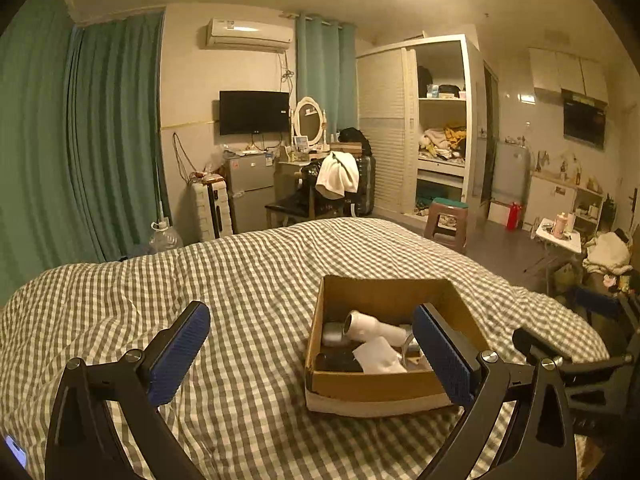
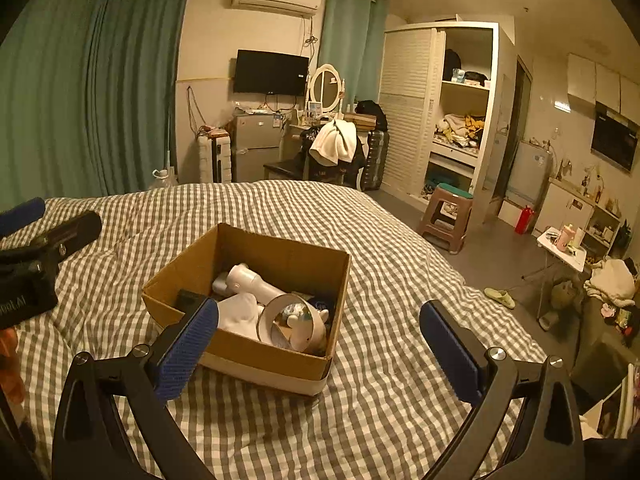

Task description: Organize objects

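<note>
An open cardboard box [image 1: 372,388] [image 2: 168,304] sits on the checked bedspread [image 1: 248,280] [image 2: 384,396]. Inside lie a white cylindrical bottle [image 1: 374,326] [image 2: 256,282], a white cloth [image 1: 378,356] [image 2: 238,312], a dark object [image 1: 338,362] and a round mirror [image 2: 294,322]. My left gripper [image 1: 316,352] is open and empty above the bed, its right finger in front of the box's right side. My right gripper [image 2: 320,348] is open and empty, its left finger in front of the box's near left wall. The left gripper also shows in the right wrist view [image 2: 44,232].
Beyond the bed stand a chair with a white towel [image 1: 338,174], a small fridge [image 1: 250,188], a suitcase [image 1: 212,208], an open wardrobe [image 1: 440,128] and a plastic stool [image 1: 446,222]. A folding table [image 2: 562,246] and clutter lie on the floor at right.
</note>
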### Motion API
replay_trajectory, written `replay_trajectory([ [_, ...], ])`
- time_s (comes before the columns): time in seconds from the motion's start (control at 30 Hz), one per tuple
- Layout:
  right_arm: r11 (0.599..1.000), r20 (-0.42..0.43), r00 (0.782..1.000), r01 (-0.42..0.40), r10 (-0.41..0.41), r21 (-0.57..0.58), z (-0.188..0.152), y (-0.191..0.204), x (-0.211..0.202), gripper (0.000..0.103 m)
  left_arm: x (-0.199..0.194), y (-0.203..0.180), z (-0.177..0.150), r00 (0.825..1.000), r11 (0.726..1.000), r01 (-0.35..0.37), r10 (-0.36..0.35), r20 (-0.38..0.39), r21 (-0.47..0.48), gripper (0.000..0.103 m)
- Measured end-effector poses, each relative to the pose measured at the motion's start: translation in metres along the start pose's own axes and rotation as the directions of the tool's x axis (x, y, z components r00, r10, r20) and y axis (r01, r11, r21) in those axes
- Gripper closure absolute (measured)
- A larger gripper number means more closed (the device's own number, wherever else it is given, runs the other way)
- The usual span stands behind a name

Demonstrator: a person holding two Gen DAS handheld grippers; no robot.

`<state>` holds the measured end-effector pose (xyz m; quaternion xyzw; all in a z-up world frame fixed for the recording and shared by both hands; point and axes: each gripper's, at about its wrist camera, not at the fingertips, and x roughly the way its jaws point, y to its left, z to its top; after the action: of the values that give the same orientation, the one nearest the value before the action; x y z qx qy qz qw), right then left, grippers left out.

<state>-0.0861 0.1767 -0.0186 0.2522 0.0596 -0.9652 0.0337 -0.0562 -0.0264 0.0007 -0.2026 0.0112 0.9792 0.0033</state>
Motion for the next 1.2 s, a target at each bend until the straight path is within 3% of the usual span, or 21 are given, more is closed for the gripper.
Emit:
replay_trajectory([
  [0.33, 1.0, 0.01, 1.0, 0.006, -0.006, 0.01, -0.001, -0.002, -0.001, 0.002, 0.004, -0.008, -0.011, 0.998, 1.0, 0.018, -0.018, -0.057, 0.013, 0.0],
  [1.2, 0.999, -0.011, 1.0, -0.004, 0.004, 0.042, -0.001, -0.003, 0.004, 0.002, 0.009, -0.004, -0.014, 0.996, 1.0, 0.004, -0.002, -0.095, 0.021, 0.0],
])
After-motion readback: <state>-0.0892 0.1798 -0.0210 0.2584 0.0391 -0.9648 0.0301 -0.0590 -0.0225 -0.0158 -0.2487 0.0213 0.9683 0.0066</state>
